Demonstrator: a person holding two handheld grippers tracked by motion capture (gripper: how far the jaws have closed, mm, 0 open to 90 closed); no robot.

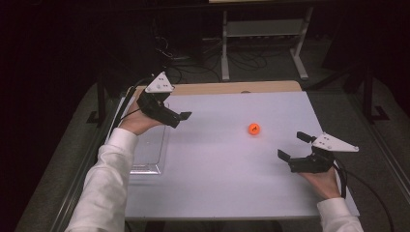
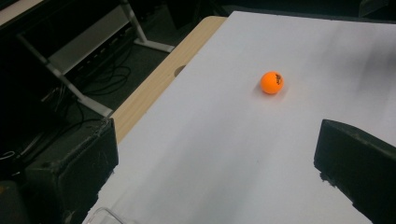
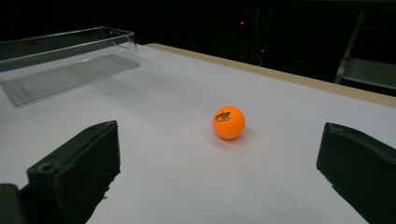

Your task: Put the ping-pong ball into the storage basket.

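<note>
I count one orange table-tennis ball (image 1: 254, 128), one clear plastic tray (image 1: 151, 145), and two grippers in my hands. The ball sits alone on the white tabletop (image 1: 217, 169), touching nothing, with printed lettering on its side facing the right gripper's camera.

Taking the ball as my landmark: my right gripper (image 1: 293, 146) is near it, on the side toward me and to the right, jaws spread wide and empty, pointing toward the ball. In the right gripper view the ball lies ahead, between the lines of the two jaws but well short of being enclosed. My left gripper (image 1: 183, 117) is to the left of the ball, farther off than the right one; the left gripper view shows its jaws spread apart with nothing between them and the ball ahead, closer to the right jaw's line.

The tray lies well left of the ball along the left edge of the tabletop, under my left hand, and looks empty. Beyond the ball, a strip of bare wood (image 1: 227, 88) marks the far edge. All round the ball the white surface is open, with room on every side.
</note>
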